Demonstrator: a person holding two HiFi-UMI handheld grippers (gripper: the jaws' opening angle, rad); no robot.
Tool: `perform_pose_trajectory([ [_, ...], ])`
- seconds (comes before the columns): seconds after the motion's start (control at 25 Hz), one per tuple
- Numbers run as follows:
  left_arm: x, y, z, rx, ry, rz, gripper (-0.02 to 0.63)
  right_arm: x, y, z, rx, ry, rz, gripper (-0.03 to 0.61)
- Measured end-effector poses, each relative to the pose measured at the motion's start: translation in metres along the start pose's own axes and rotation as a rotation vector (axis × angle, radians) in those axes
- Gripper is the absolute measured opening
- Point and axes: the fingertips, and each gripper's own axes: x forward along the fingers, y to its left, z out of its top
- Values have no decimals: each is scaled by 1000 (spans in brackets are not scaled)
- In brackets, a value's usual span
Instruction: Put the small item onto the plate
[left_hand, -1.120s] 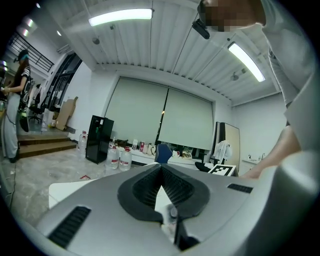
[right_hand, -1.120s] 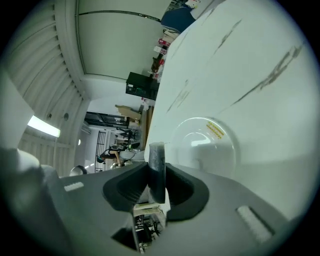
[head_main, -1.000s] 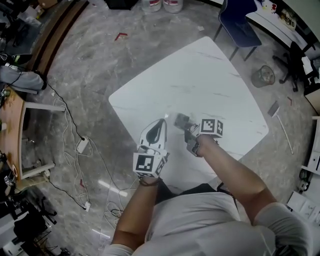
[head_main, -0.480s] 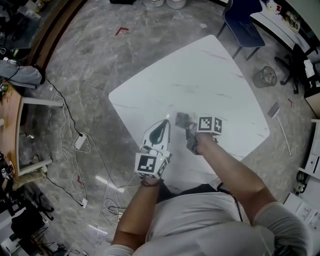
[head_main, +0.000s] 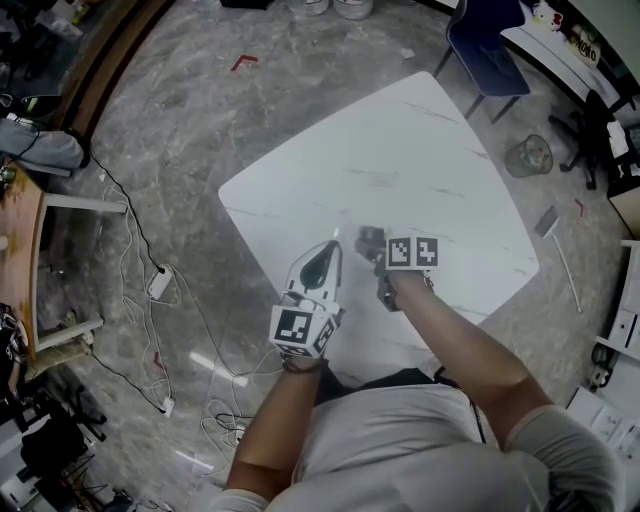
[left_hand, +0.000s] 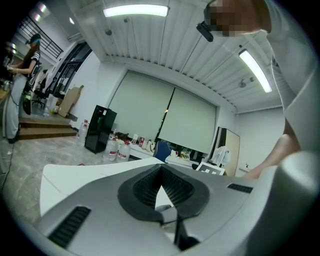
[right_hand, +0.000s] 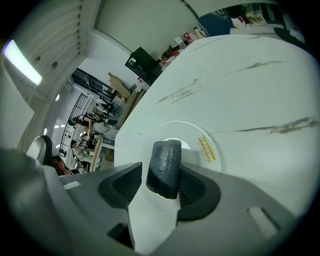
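Observation:
A small dark grey rounded item (right_hand: 164, 167) stands between the jaws of my right gripper (right_hand: 162, 171), just over a clear round plate (right_hand: 202, 137) on the white table (head_main: 420, 160). The jaws are opening: the item leans on the right pad and a gap shows at the left pad. In the head view the item (head_main: 370, 238) sits at the right gripper's (head_main: 374, 250) tips, near the table's middle. My left gripper (head_main: 333, 240) rests beside it to the left, its tips together and nothing held; in the left gripper view the left gripper (left_hand: 161, 169) shows the same.
A blue chair (head_main: 480, 45) stands past the table's far corner. A wire bin (head_main: 527, 152) is on the floor to the right. Cables and a power strip (head_main: 160, 288) lie on the floor to the left. Water bottles (head_main: 325, 8) stand at the top edge.
The right gripper has shifted slightly to the right and turned a little. The left gripper has stayed in place.

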Motion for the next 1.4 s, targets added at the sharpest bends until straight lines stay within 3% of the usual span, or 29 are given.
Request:
perform_pose_trajectory([
  [0.4,-10,-7,1,-4,3,-14,6,-4,-11,-9,-522,117,-237,233],
  [0.68,-20,-8,3,-9,0,-19,6,-13,-11,0,-685,101,-319,270],
  [0.88,-27,-14,8,-2,-10,-20,6,-23,-1,1,-704,64,-286,270],
  [1.08,-33,-29,22,19,-30,-22,6,-57,38,11,-794,-72,-248,266],
  [1.4,-48,-67,60,51,-65,44,6,-141,124,9,-996,-270,-99,123],
])
